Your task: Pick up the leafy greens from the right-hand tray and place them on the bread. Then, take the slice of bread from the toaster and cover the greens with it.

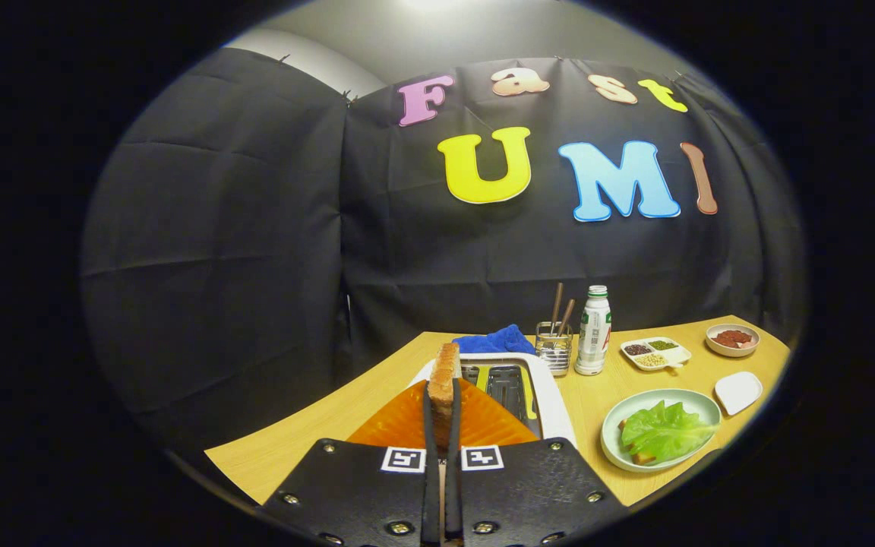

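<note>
My claw is clamped on the upright toast slice above the toaster; the lettuce-covered bread lies to its right.

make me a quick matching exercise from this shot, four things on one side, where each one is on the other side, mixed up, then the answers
Things
1. slice of bread
2. leafy greens
3. blue cloth
4. bottle

Places
A. standing next to the holder with the brown sticks
B. lying behind the toaster, near the booth wall
C. upright between the fingers of the gripper, which press on both its faces
D. spread over the bread on the pale green plate

Pairs: 1-C, 2-D, 3-B, 4-A
</note>
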The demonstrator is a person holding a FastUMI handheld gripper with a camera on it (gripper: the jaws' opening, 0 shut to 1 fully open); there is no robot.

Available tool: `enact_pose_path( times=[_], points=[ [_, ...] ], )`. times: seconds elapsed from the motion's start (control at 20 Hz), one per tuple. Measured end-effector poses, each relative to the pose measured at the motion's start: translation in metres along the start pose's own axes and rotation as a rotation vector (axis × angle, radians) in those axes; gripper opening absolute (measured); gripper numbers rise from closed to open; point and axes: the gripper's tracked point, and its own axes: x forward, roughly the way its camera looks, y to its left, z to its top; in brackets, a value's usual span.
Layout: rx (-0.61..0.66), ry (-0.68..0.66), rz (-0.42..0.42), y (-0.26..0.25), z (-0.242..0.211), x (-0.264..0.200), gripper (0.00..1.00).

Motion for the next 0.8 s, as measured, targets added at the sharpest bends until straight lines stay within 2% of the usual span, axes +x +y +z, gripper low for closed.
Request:
enact_pose_path(
  times=[0.4,0.8],
  points=[
    [0.005,-0.022,0.028,0.0,0.015,-0.003,0.03],
    [0.032,-0.088,0.052,-0.008,0.051,-0.019,0.03]
  ],
)
